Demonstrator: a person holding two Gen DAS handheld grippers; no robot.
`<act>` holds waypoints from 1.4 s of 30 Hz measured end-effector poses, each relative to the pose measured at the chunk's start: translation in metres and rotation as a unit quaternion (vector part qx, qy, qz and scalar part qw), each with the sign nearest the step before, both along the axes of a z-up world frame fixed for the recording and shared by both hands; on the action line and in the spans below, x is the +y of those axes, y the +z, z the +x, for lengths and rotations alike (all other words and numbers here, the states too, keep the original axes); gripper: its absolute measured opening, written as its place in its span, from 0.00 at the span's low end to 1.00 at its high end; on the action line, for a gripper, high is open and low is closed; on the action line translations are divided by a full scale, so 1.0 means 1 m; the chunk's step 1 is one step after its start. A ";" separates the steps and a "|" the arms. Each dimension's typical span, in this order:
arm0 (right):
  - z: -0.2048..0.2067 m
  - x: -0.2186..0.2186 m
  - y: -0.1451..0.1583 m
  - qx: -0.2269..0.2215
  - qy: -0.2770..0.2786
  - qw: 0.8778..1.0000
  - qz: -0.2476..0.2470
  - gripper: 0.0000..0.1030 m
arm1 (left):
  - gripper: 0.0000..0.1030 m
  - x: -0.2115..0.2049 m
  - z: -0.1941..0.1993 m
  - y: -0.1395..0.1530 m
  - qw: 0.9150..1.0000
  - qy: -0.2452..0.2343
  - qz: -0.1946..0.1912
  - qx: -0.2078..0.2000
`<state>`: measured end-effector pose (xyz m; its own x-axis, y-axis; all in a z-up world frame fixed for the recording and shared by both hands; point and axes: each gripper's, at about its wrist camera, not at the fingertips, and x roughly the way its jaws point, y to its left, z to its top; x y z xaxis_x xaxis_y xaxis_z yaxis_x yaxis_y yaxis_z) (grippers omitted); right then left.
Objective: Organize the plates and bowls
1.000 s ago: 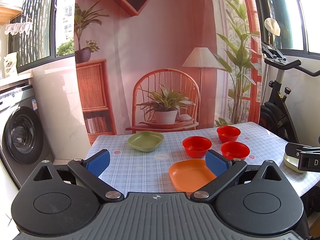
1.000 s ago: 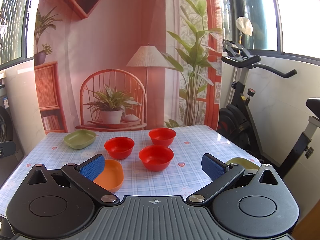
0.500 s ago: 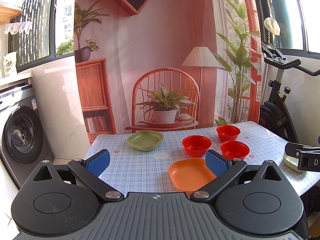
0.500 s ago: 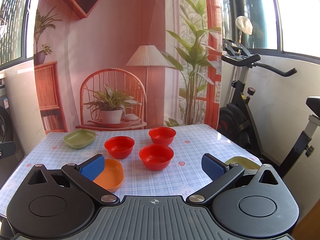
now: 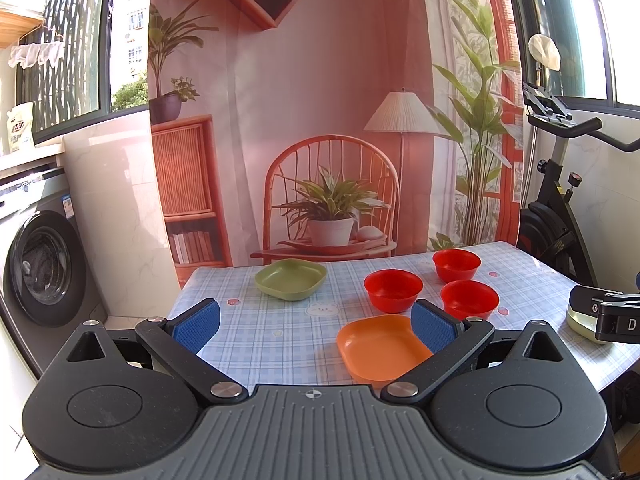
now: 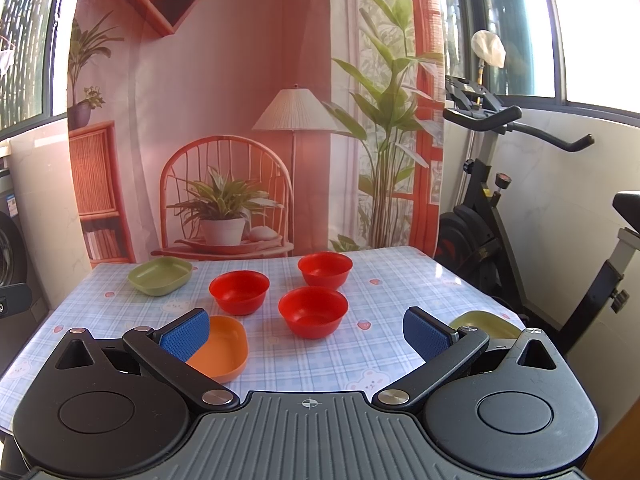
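two hand-held grippers, both spread wide and carrying nothing: left hand-held gripper (image 5: 316, 322), right hand-held gripper (image 6: 306, 334), each hovering at the near edge of the desk (image 6: 384, 344).

nearest: orange plate (image 5: 380, 346), partly behind the left unit's right pad; in the right view it sits behind the left pad. pale green plate (image 6: 482, 322) at the near right corner, close to the desk edge, half hidden by the right finger.

mid: three red bowls, near bowl (image 6: 313, 311), left bowl (image 6: 239, 292), far bowl (image 6: 325, 269), apart from one another, gaps between them narrow.

far: green plate (image 6: 160, 275) near the back left edge.

risks (judgement): pale green plate could be pushed off the corner if approached from the inside. wide-spread fingers entering the bowl cluster could knock a neighbour. smooth sloped rims may slip in a pinch. the two grippers sit close and could collide over the orange plate.

room: open cloth front-left and centre-front; exercise bike (image 6: 520, 200) crowds the right side.
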<state>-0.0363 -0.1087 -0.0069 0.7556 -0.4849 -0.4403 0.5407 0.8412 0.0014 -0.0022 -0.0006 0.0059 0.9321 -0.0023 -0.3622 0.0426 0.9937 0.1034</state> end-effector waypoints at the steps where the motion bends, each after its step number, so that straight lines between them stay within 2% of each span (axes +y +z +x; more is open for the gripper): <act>1: 0.000 0.000 0.000 0.000 0.000 1.000 0.000 1.00 | 0.99 0.000 0.000 -0.001 1.000 0.000 0.000 0.000; 23: 0.001 -0.003 0.002 0.000 -0.001 1.000 0.005 1.00 | 1.00 0.001 0.002 0.001 1.000 0.000 0.000 0.001; 27: 0.003 -0.014 0.012 -0.014 -0.003 1.000 0.007 1.00 | 1.00 0.000 0.006 0.001 1.000 -0.001 0.005 -0.002; 30: 0.011 -0.028 0.027 -0.042 0.000 0.999 0.003 1.00 | 1.00 -0.001 0.020 0.010 1.000 0.008 0.024 -0.015; 33: 0.024 -0.043 0.043 -0.065 0.011 0.998 0.002 1.00 | 1.00 0.006 0.038 0.020 1.000 0.008 0.019 -0.017; 36: 0.042 -0.056 0.063 -0.089 0.023 0.996 -0.019 1.00 | 1.00 0.009 0.057 0.034 1.000 0.005 0.011 -0.026; 42: 0.083 -0.067 0.078 -0.103 0.039 0.993 -0.038 1.00 | 0.99 0.005 0.097 0.054 0.999 0.009 0.028 -0.044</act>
